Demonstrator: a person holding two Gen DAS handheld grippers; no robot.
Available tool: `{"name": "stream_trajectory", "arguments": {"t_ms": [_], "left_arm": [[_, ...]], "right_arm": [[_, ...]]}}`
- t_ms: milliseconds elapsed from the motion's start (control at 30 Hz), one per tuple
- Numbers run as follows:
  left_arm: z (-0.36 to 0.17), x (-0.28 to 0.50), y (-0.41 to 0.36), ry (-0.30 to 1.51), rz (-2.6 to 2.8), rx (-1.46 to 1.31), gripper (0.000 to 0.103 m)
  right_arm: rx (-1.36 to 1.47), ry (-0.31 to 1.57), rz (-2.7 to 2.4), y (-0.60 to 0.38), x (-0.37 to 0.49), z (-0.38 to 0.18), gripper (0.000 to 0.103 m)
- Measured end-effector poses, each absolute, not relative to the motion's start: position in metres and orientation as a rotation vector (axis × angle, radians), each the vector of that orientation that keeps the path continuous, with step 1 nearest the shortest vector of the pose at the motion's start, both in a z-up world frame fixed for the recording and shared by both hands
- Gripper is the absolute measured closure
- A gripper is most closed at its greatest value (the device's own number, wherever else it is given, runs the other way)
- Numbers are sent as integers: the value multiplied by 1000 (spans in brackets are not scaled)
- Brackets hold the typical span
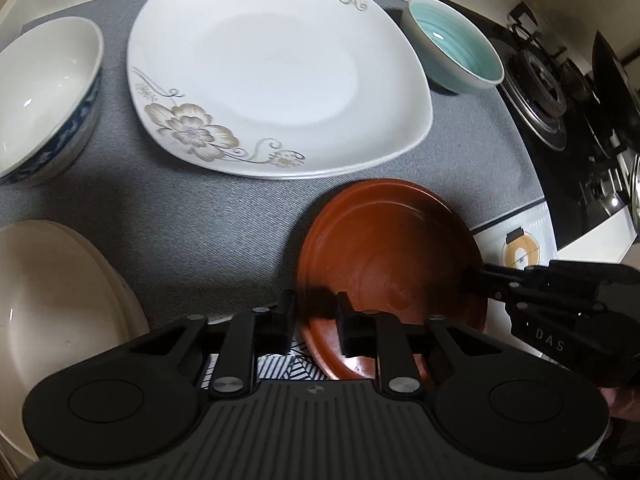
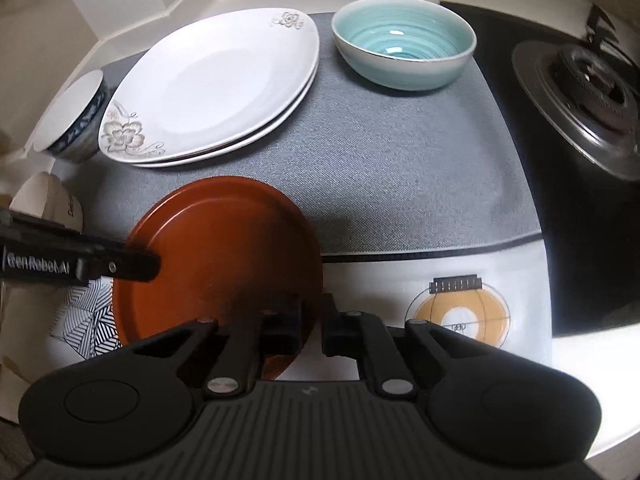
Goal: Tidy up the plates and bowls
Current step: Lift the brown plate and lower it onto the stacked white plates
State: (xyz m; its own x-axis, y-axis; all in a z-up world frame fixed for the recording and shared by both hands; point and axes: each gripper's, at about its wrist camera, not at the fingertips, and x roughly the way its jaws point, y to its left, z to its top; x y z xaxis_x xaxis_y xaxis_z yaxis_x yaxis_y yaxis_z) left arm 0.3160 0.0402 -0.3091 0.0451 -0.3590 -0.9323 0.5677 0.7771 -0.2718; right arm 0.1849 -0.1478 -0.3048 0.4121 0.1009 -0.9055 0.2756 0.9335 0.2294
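Brown plate (image 1: 384, 256): round, glossy, shallow rim. Lies at the near edge of the desk, partly on the grey mat (image 1: 180, 216) and partly on a white cloth (image 2: 400, 280) printed with an orange lantern (image 2: 456, 316) and, to the plate's left, a black-and-white line pattern (image 2: 86, 316).

Left claw (image 1: 314, 320): clenched on the plate's left rim, one finger outside the rim and one over the inner face.

Right claw (image 2: 312, 322): clenched on the plate's right rim in the same manner, rim edge between its pads. Each claw shows in the other's view, reaching in over the opposite side of the plate.

White plates (image 2: 208, 88): a stack of two, rounded-square, with grey-beige flower prints at the corners. They rest on the mat just beyond the brown plate, close to it but apart.

Teal bowl (image 2: 404, 52): ribbed blue-green inside, pale outside, upright on the mat to the right of the white plates, near the stove edge.

Blue-patterned bowl (image 1: 44, 96): white inside, dark blue pattern outside, upright at the mat's left edge beside the white plates.

Cream dish (image 1: 60, 312): large, pale, at the near left, well apart from the brown plate.

Gas stove (image 2: 580, 92): black glass top with a metal burner ring, right of the mat.
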Motion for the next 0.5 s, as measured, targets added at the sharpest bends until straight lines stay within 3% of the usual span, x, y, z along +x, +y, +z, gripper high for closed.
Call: {"name": "stream_trajectory", "arguments": {"t_ms": [500], "left_arm": [[-264,320,68,1340,-695,92,84]], "right_arm": [[448,1079,-70,-148,197,-246,92]]}}
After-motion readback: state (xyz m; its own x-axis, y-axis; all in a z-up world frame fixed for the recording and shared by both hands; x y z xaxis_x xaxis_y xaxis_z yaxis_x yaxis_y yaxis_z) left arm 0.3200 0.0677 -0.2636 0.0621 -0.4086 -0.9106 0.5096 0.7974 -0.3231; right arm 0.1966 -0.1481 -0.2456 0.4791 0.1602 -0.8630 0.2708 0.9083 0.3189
